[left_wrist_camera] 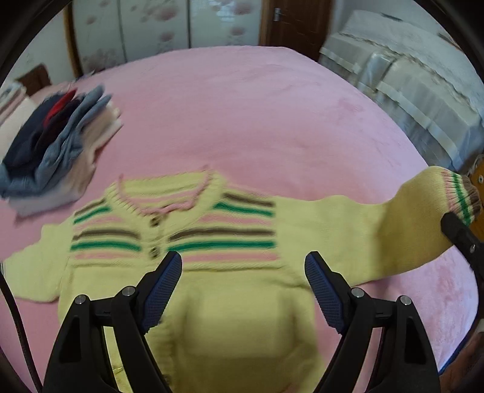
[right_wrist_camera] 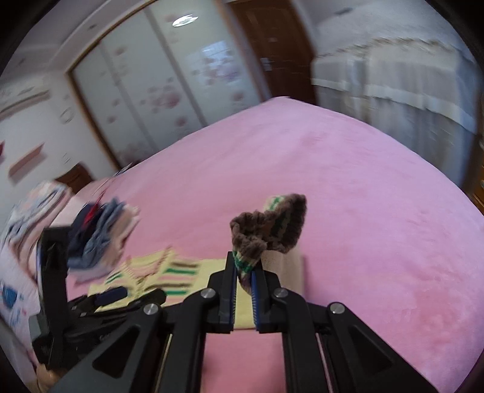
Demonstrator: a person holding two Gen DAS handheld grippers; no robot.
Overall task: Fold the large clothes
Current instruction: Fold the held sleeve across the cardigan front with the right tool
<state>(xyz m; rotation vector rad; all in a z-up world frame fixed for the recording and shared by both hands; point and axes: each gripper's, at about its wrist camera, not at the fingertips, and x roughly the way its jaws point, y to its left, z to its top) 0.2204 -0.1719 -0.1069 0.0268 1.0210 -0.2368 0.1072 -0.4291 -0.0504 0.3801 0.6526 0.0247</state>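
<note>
The yellow striped cardigan (left_wrist_camera: 193,241) lies face up on the pink bedspread (left_wrist_camera: 257,115), its body directly under and ahead of your left gripper (left_wrist_camera: 243,266), neckline pointing away from you. Its right-hand sleeve (left_wrist_camera: 393,229) stretches off to the side and rises clear of the bed, because your right gripper (right_wrist_camera: 244,273) has its jaws clamped on the striped cuff (right_wrist_camera: 269,229); the brown-edged end of that cuff pokes up just past the fingertips. The other sleeve lies flat on the bed, off to the left of your left gripper.

Your left gripper hangs above the cardigan's lower front with its jaws spread wide and nothing between the blue pads (left_wrist_camera: 165,290); they touch no cloth.

Beyond the cardigan, ahead and to the left of both grippers, sits a stack of folded clothes (left_wrist_camera: 54,145) on the bedspread, well apart from the neckline. Further out stand the wardrobe doors (right_wrist_camera: 145,90) and a brown door (left_wrist_camera: 295,21).
</note>
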